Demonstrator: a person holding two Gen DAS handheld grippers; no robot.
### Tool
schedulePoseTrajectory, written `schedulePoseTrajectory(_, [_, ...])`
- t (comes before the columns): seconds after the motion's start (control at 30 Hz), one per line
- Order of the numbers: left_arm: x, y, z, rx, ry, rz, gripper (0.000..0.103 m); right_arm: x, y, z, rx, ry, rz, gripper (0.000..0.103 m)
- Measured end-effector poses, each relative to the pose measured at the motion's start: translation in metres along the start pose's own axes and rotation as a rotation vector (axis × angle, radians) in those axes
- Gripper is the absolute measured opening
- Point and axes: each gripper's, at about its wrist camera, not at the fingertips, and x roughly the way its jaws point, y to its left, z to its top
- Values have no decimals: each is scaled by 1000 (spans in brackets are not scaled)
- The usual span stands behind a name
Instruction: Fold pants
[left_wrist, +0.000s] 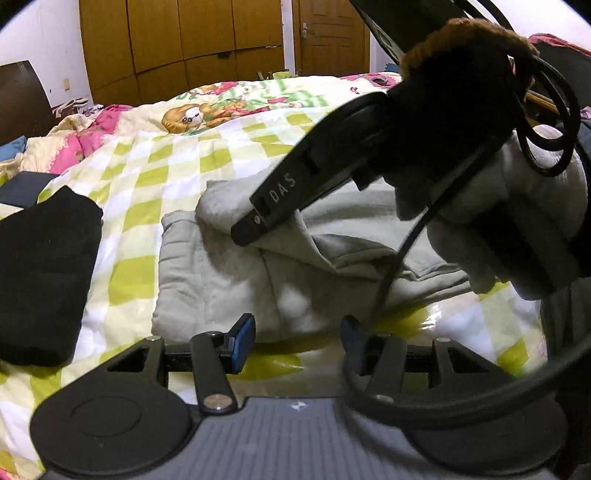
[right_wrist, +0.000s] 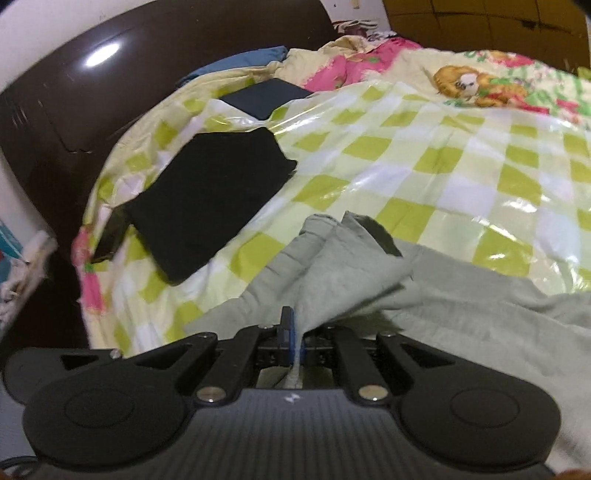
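Pale grey-green pants lie crumpled on the checked bedspread. My left gripper hangs just before their near edge, open, with nothing between its blue pads. A gloved hand holds my right gripper over the pants, and a fold of cloth hangs from its tip. In the right wrist view the right gripper is shut on a pinch of the pants, which rise in a tent from the bed.
A folded black garment lies left of the pants, also in the left wrist view. Behind it sits a dark blue folded item. A dark brown headboard borders the bed. A cartoon quilt and a wooden wardrobe stand beyond.
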Motion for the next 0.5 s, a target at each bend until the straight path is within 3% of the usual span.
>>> schedulePoseTrajectory(0.17, [-4, 5, -5, -18, -1, 5, 64, 8, 29, -1, -209, 29, -51, 9])
schedulePoseTrajectory(0.23, [-5, 6, -8, -24, 5, 12, 64, 9, 36, -2, -257, 35, -42, 15])
schedulePoseTrajectory(0.4, [-12, 8, -14, -28, 22, 27, 64, 4, 53, -5, -318, 13, -1, 29])
schedulePoseTrajectory(0.5, [-15, 7, -15, -22, 20, 41, 64, -3, 54, -7, -314, 5, 3, 30])
